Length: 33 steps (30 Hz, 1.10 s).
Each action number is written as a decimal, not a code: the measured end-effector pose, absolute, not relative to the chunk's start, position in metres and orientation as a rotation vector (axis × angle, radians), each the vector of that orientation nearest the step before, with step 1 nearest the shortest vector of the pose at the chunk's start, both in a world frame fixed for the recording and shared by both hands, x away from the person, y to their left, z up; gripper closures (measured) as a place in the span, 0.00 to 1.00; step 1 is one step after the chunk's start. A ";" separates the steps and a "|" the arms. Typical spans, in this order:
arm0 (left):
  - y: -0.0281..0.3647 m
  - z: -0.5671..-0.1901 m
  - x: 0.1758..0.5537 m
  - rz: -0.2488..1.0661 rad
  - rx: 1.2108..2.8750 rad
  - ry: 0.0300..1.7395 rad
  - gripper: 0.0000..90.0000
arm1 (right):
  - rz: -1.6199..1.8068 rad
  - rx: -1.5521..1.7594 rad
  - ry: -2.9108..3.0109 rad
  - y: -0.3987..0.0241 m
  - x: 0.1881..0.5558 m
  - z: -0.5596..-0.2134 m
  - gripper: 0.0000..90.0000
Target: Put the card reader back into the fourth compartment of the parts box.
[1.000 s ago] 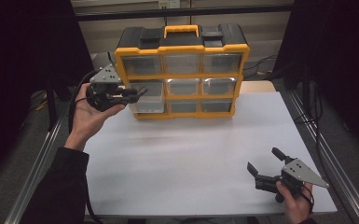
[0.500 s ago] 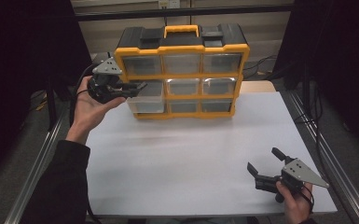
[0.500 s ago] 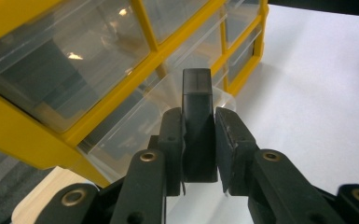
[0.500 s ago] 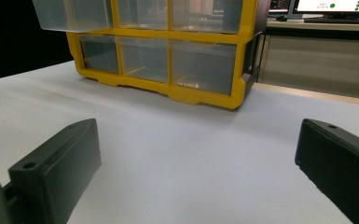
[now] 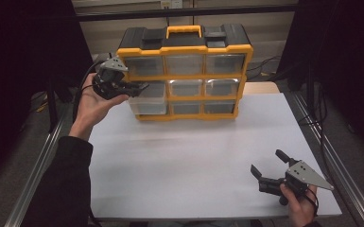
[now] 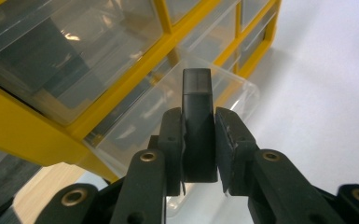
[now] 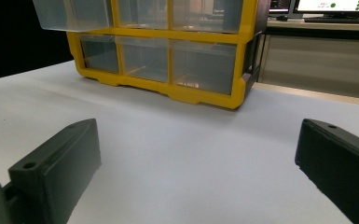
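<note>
Our left gripper (image 6: 198, 140) clamps a small black rectangular block (image 6: 197, 126) at the pulled-out clear plastic drawer (image 6: 177, 107).

The drawer juts from the yellow-framed organiser (image 5: 184, 71) at the table's far left; our right gripper (image 5: 270, 166) rests near right, jaws wide, empty.

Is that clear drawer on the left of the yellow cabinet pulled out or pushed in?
Pulled out: the drawer juts forward past the cabinet frame.
</note>
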<state>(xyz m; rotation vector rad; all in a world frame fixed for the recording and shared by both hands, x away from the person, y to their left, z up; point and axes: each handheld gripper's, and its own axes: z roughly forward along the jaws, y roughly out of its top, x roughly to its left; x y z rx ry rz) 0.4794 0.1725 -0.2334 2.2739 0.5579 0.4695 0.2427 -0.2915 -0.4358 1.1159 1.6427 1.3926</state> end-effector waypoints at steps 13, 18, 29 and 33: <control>0.169 -0.230 0.493 0.440 2.327 0.574 0.82 | 1.393 1.113 1.641 -0.291 0.243 -0.436 0.00; 0.168 -0.231 0.498 0.436 2.338 0.586 0.82 | 1.393 1.117 1.640 -0.292 0.243 -0.436 0.00; 0.164 -0.239 0.508 0.433 2.366 0.607 0.82 | 1.395 1.119 1.646 -0.291 0.243 -0.436 0.00; 0.159 -0.241 0.511 0.427 2.376 0.608 0.82 | 1.396 1.118 1.645 -0.291 0.243 -0.436 0.00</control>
